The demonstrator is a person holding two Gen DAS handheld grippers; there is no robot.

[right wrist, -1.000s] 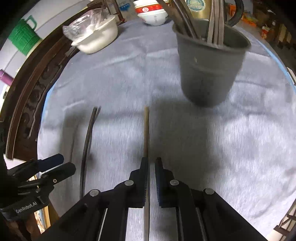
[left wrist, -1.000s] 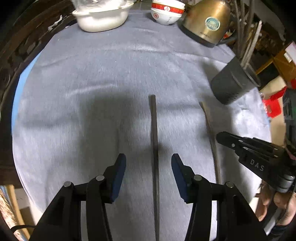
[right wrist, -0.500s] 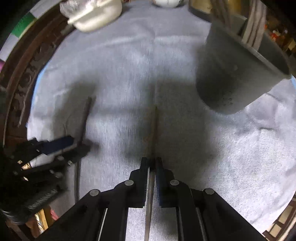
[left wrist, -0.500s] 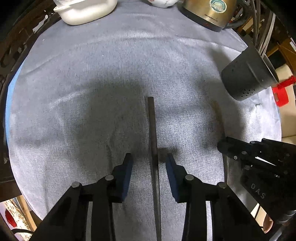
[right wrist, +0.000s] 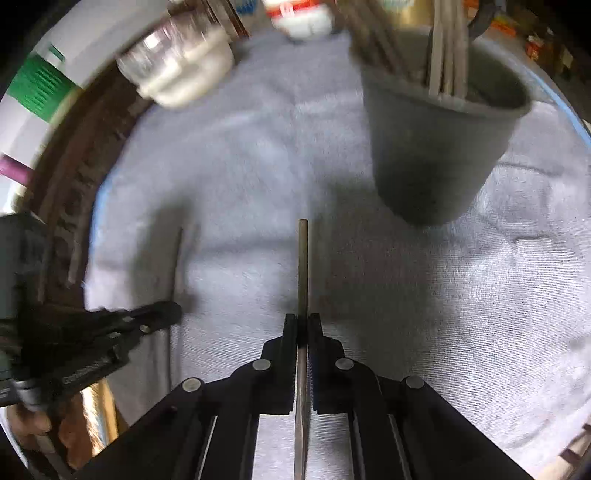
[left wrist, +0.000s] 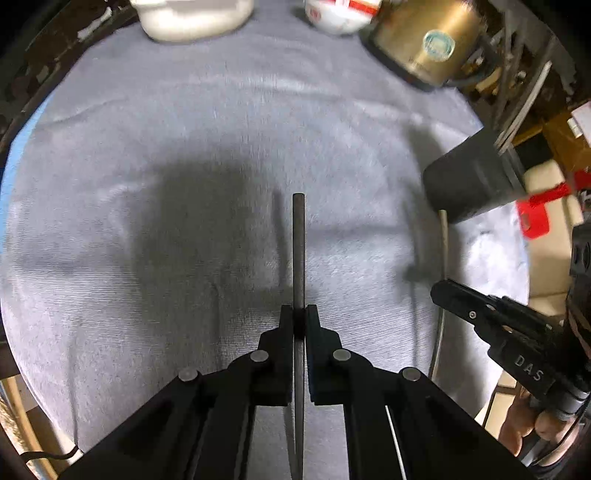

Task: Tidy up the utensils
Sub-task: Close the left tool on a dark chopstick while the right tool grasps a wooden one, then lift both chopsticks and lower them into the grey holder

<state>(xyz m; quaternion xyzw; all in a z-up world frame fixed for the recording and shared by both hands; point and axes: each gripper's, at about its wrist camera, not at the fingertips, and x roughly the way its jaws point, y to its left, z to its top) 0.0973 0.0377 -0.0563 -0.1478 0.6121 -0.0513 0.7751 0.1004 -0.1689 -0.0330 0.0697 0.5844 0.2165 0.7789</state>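
A dark chopstick (left wrist: 299, 251) lies lengthwise on the grey cloth (left wrist: 166, 129). My left gripper (left wrist: 299, 314) has its jaws closing, and the pads press on that chopstick near its middle. In the right wrist view a light brown chopstick (right wrist: 303, 266) sticks out ahead of my right gripper (right wrist: 302, 321), whose jaws are closing tight on it. A dark grey cup (right wrist: 436, 147) holding several utensils stands just beyond and right of that chopstick's tip. In the left wrist view the right gripper (left wrist: 443, 291) is at the right, below the cup (left wrist: 472, 184).
At the table's far side stand a white bowl (left wrist: 192, 18), a red-and-white bowl (left wrist: 336, 14) and a gold kettle (left wrist: 424, 40). A red object (left wrist: 535, 218) lies off the right edge. A dark carved wooden rim (right wrist: 74, 184) borders the cloth on the left.
My left jaws have come together on the dark chopstick. The right gripper kept its hold on the light chopstick, and the cup now sits upright and closer in its view.
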